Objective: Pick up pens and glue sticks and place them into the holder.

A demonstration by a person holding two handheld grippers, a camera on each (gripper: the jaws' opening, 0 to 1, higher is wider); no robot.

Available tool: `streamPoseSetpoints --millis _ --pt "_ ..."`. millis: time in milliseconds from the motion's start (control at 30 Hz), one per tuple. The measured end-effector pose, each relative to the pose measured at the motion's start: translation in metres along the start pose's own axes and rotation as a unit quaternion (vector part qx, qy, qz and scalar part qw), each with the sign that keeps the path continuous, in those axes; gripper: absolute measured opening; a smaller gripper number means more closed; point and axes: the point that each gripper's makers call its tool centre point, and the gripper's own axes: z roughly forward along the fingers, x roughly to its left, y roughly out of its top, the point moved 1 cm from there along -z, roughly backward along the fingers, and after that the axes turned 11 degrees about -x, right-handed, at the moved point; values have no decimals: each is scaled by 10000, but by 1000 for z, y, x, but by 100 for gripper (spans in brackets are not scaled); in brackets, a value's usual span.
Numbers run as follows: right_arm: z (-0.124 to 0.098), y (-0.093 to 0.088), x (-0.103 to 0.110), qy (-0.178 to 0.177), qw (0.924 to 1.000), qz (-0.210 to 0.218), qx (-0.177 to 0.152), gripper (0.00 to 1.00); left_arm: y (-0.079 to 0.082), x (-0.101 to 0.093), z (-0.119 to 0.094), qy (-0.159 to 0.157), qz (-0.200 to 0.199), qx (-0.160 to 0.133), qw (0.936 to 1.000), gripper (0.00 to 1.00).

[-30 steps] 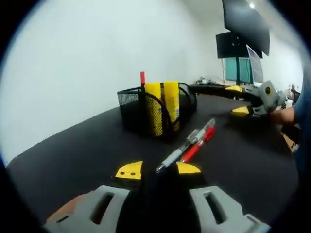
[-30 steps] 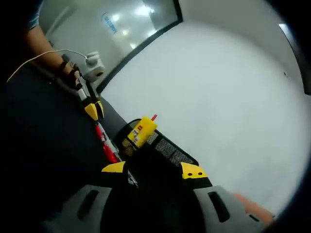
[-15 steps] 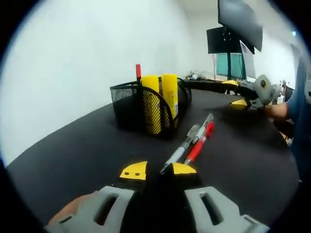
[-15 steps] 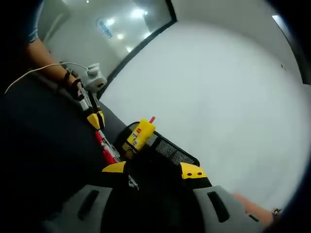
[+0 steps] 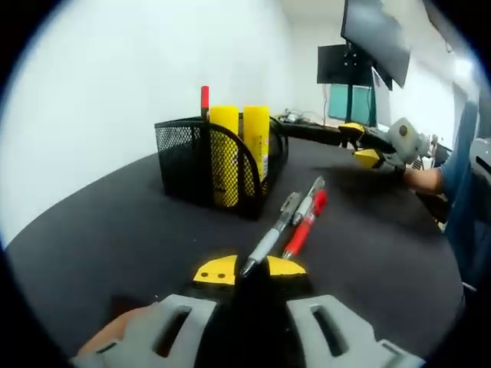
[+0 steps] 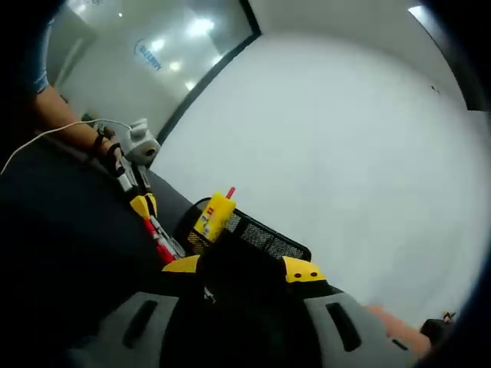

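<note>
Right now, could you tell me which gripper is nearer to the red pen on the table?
Left. The left gripper sits at the near tips of the grey pen and red pen, its jaws almost closed around the grey pen's tip. The right gripper hovers farther back, beyond the holder.

I count one black mesh holder [image 5: 201, 165] on the black table [image 5: 92, 230]. Two yellow glue sticks [image 5: 224, 153] stand in it, plus one red-capped pen [image 5: 204, 100]. Three pens on the table just beside each other: one red pen [image 5: 304, 225] and two grey pens [image 5: 268, 241]. Two monitors [image 5: 341, 65] far back, as far as I can tell.
</note>
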Motion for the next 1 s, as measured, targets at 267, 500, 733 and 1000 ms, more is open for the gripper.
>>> streamPoseSetpoints --millis 267,500,733,1000 --pt "0 2 -1 -40 10000 16 -40 33 12 -5 -7 25 90 -6 10000 5" --pt "0 3 2 42 10000 8 -64 33 41 -18 -17 95 215 -206 9995 4" --pt "1 4 10 240 9996 82 -93 33 76 -38 -23 275 325 -470 9980 4" --pt "1 3 15 366 9993 68 -84 32 104 -59 -19 411 480 -703 9955 4"
